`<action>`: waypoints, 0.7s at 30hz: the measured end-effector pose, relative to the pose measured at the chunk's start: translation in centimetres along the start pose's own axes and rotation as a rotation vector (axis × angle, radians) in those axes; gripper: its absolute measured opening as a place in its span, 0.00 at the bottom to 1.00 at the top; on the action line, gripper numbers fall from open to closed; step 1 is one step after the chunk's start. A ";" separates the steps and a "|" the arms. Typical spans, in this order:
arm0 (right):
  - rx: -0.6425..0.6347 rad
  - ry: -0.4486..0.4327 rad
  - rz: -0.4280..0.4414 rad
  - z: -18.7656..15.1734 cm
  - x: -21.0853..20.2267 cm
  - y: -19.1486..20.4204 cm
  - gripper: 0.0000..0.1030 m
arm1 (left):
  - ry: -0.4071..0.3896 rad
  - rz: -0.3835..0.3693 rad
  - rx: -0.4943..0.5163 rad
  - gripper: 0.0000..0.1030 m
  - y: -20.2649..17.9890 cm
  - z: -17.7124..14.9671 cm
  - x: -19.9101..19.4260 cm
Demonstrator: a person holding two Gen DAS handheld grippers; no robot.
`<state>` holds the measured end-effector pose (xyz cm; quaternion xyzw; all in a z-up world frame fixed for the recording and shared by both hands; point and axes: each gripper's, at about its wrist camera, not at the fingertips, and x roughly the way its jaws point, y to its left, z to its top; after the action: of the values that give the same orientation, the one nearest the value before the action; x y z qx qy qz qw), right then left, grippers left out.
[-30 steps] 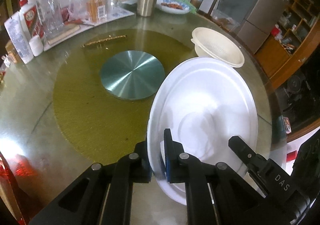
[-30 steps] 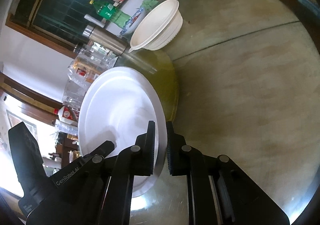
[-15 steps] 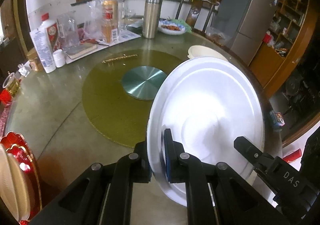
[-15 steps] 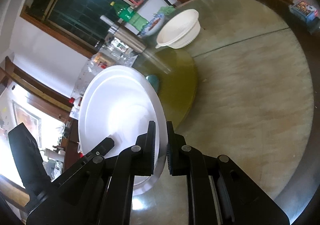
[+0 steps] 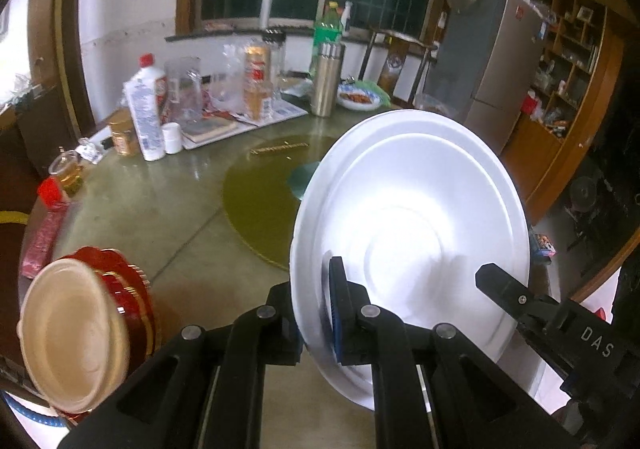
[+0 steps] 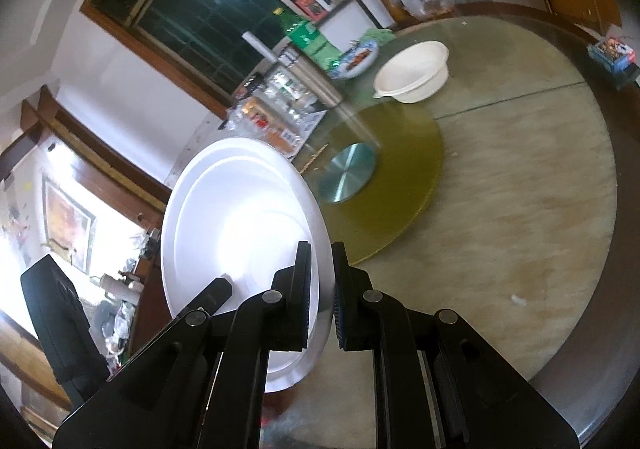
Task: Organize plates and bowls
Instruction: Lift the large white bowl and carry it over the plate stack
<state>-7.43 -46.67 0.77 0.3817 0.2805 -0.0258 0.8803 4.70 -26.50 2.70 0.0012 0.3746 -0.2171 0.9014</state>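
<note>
A large white plate is held up in the air above the round table, gripped at opposite rim edges. My left gripper is shut on its near rim. My right gripper is shut on the plate rim too, and its fingers also show at the right of the left wrist view. A cream bowl sits on the far side of the table. A stack of red plates with a cream bowl on top stands at the left near edge.
The glass table has a yellow-green turntable with a metal disc. Bottles, a steel flask, jars and a food plate crowd the far edge. A fridge and shelves stand at the right.
Both grippers have lifted the white plate higher above the table. The views have tilted up, and the red plate stack has come into the left wrist view.
</note>
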 end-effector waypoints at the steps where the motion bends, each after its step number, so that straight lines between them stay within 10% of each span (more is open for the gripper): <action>1: -0.009 -0.001 0.004 -0.3 -0.2 0.6 0.10 | -0.012 0.003 -0.004 0.09 0.5 -0.2 -0.7; 21: -0.249 0.044 0.082 -8.3 1.0 15.8 0.10 | -0.200 0.077 -0.132 0.09 13.1 -2.8 -10.7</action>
<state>-6.38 -29.65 6.10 0.2812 0.2848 0.0535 0.9148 1.29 -9.98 5.79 -0.0654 0.2962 -0.1559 0.9401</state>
